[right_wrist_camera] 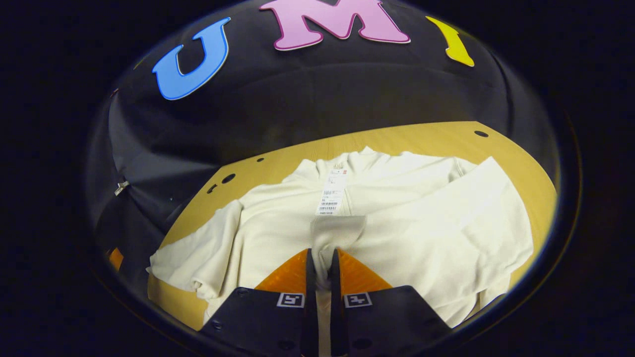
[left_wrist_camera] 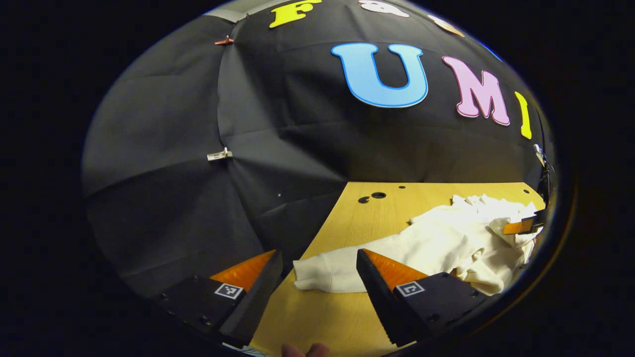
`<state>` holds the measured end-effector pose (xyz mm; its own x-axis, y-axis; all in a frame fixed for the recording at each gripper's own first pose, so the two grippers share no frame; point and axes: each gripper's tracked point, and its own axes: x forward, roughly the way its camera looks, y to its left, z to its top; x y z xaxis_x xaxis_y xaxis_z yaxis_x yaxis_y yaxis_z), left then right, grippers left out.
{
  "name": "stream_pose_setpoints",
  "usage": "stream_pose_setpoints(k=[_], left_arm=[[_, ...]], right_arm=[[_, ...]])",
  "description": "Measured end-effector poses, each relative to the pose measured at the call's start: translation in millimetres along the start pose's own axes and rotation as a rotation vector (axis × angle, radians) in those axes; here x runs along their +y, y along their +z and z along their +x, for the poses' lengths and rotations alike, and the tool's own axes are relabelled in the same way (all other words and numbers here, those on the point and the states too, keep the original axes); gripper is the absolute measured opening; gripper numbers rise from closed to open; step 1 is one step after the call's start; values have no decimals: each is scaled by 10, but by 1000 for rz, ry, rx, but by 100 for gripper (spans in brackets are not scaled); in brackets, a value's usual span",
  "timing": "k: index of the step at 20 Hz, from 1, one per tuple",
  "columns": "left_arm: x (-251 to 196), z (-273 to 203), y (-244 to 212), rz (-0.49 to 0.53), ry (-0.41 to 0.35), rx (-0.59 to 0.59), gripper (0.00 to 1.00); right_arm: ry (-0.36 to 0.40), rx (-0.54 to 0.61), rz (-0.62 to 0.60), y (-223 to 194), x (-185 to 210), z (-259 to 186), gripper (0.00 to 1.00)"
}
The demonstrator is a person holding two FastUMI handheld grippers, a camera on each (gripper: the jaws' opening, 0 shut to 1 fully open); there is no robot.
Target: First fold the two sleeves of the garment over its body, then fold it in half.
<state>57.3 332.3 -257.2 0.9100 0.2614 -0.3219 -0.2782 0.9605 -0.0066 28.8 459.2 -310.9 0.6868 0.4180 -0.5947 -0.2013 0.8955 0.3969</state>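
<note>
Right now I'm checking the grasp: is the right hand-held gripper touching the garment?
Touching. In the right gripper view, the right hand-held gripper has both fingers closed on a cuff of the white garment.

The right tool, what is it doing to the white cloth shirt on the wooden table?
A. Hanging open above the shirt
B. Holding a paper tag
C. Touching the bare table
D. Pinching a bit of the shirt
D: in the right gripper view, the right tool has both fingers closed tight on a strip of the white cloth shirt, which lies on the wooden table.
</note>
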Motion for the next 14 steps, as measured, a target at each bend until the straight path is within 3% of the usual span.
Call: stream_pose_setpoints(k=[2,3,4,5,6,7,8,9,11,12,14], left_arm=[[10,114,-129,-19,18,31,96],[-10,160,-198,-33,20,44,96],[-19,197,-238,-45,25,55,96],[-18,242,-290,-55,32,67,96],[4,281,-351,-66,47,86,96],[31,322,-435,-83,58,107,96],[41,325,-487,-100,73,129,96],[64,346,-559,-118,87,153,96],[123,408,-715,-151,115,203,96],[146,448,-765,-165,126,222,96],[150,505,-850,-191,134,257,96]], right_arm=[[-1,28,18,-69,-8,32,18],[-2,35,21,-88,-9,38,10],[6,47,28,-104,13,42,24],[13,58,36,-129,37,30,27],[22,61,43,-132,73,28,21],[23,67,49,-121,80,0,41],[29,72,58,-104,94,-56,34],[31,74,59,-84,96,-126,37],[31,75,49,-33,50,-292,75],[32,79,42,-20,25,-384,66],[36,83,30,24,-35,-571,66]])
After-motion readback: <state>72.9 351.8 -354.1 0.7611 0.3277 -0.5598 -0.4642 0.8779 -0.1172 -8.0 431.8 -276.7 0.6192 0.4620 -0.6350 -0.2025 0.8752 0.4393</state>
